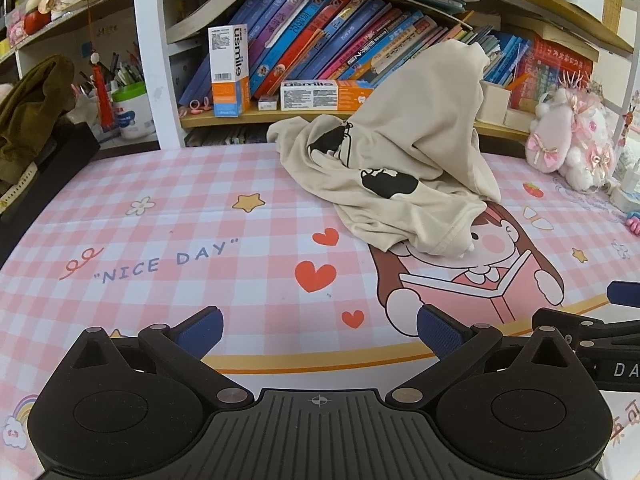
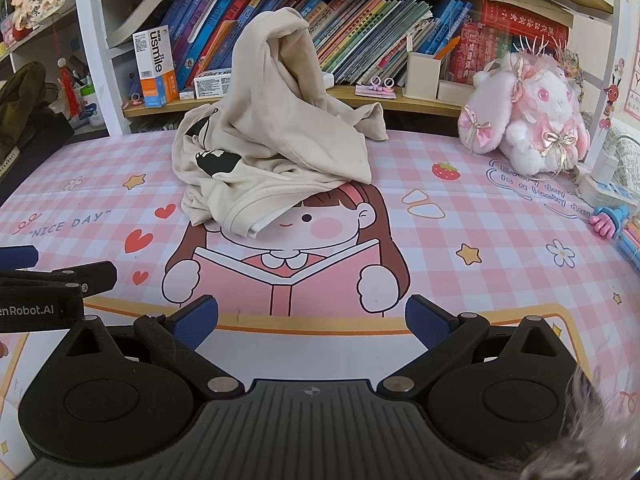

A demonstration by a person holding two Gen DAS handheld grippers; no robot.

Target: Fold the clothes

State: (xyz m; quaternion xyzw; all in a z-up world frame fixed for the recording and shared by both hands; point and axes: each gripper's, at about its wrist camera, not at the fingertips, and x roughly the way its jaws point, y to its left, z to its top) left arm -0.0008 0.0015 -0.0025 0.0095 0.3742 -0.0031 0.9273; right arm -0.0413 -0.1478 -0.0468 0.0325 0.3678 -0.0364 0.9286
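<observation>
On the pink checked cartoon mat (image 1: 160, 220) that covers the bench, the left gripper (image 1: 320, 332) hovers low over the near edge, its blue-padded fingers (image 1: 202, 330) spread wide and holding nothing. Ahead of it and off to its right, well apart, lies the crumpled beige cotton T-shirt with a black print (image 1: 404, 168), heaped in a peak toward the back of the bench and leaning against the row of coloured books (image 1: 320, 36) on the wooden shelf. Its ribbed hem drapes over the head of the printed girl reading a book. To the right, the right gripper (image 2: 312, 322) sits level beside the left one, also low at the near edge, fingers equally spread and empty; the T-shirt (image 2: 272, 140) lies straight ahead and slightly left of it, well apart. Farther right, a white and pink plush rabbit (image 2: 532, 116) sits at the back of the bench.
</observation>
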